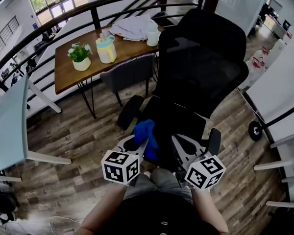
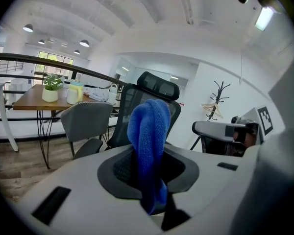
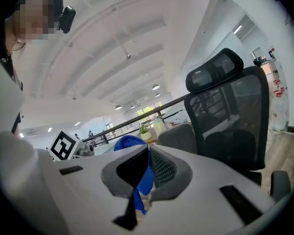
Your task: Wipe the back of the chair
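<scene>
Wood floor; left tongs clamp blue cloth.

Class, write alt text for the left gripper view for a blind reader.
The left gripper clamps a blue cloth upright between its jaws. Behind it are a black office chair, a grey chair and a wooden table with a potted plant.

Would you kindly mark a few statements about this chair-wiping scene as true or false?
1. The left gripper is shut on a blue cloth. True.
2. The blue cloth is pressed against the black chair's backrest. False: it is held in the air, apart from the backrest.
3. A potted plant stands on the wooden table. True.
4. The right gripper has its fingers wide open. False: they are together, with nothing gripped.
</scene>
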Demonstrator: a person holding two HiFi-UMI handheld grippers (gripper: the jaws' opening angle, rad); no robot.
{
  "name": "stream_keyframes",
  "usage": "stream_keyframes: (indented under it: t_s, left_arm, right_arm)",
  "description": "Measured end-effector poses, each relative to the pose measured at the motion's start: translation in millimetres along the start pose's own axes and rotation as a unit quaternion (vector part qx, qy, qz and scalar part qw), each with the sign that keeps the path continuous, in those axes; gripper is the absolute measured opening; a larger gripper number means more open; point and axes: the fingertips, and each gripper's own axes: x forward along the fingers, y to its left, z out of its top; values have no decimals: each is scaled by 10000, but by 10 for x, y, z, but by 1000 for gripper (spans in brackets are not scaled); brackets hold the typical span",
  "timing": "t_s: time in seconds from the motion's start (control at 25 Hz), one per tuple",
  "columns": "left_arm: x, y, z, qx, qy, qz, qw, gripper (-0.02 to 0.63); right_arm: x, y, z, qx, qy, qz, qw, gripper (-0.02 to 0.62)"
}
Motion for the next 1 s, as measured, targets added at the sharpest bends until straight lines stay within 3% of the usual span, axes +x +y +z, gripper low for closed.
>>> stream_keyframes:
  t_s: [0.32,0.56,1.0]
  left_arm:
    - [418,-228,275,360,144,-657,9971,89]
    - [870,-457,714,634,-11,-984,9931,89]
    - [1750,-1040,1676,1426,-271,-1642,9757,89]
  right_arm:
    - [-21,-342,235,-81,-137,-507,9986,31]
    - [-45,-817,744,-275,-674,-843,9938,31]
    - [-152,-1649,1654,-479,-1315,-1172,9832,31]
